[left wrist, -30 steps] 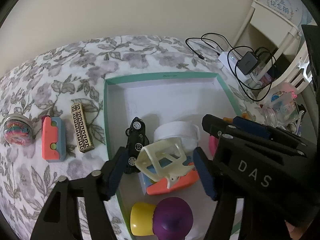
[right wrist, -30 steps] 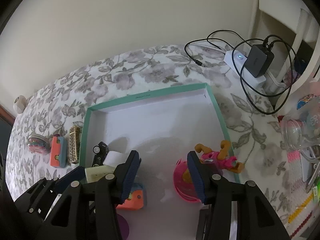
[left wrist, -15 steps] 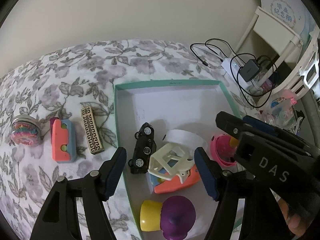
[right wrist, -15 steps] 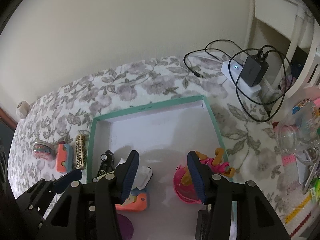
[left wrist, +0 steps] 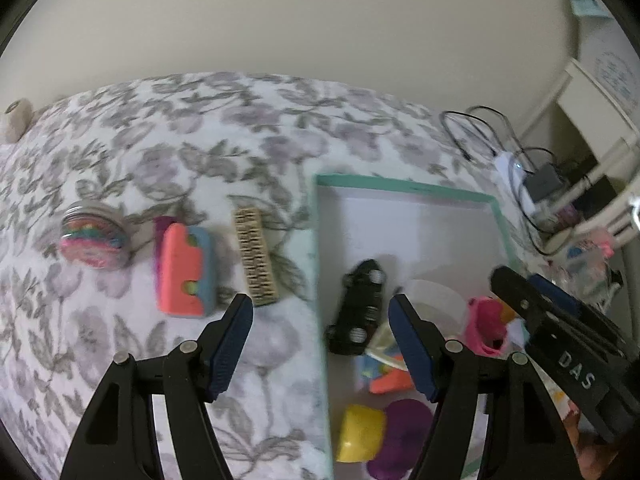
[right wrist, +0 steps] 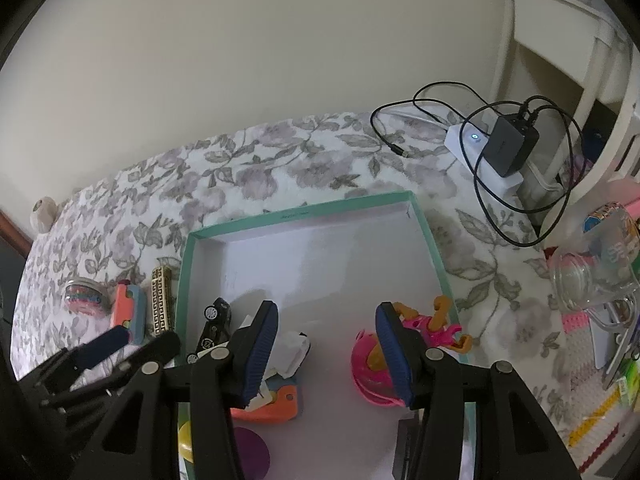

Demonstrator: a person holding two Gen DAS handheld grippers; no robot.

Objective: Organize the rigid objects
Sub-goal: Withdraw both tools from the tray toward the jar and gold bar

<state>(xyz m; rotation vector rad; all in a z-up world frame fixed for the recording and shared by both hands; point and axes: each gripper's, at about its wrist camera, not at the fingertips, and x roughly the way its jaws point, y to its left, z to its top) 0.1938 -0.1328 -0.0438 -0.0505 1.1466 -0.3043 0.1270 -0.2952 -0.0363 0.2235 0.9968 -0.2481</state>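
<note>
Left tool [left wrist: 320,332] shifted left, now straddling teal tray [left wrist: 320,264] edge, jaws wide, empty; right tool [right wrist: 326,344] wide, empty above tray.

Tray [right wrist: 436,258] far half bare — toys [right wrist: 218,330] nearside.

Ahead of your left tongs [left wrist: 320,320] the box [left wrist: 400,186] wall runs between the two fingers. Inside the box, just right of that wall, lies the toy car [left wrist: 358,308], with the cup [left wrist: 434,300] to its right. Left of the wall, on the bed [left wrist: 200,140], the patterned bar [left wrist: 256,256], the block [left wrist: 186,270] and the jar [left wrist: 94,236] sit in a row leading left. Ahead of your right tongs [right wrist: 326,334] lies bare box floor; the figure [right wrist: 434,326] rests on the box's right wall.
</note>
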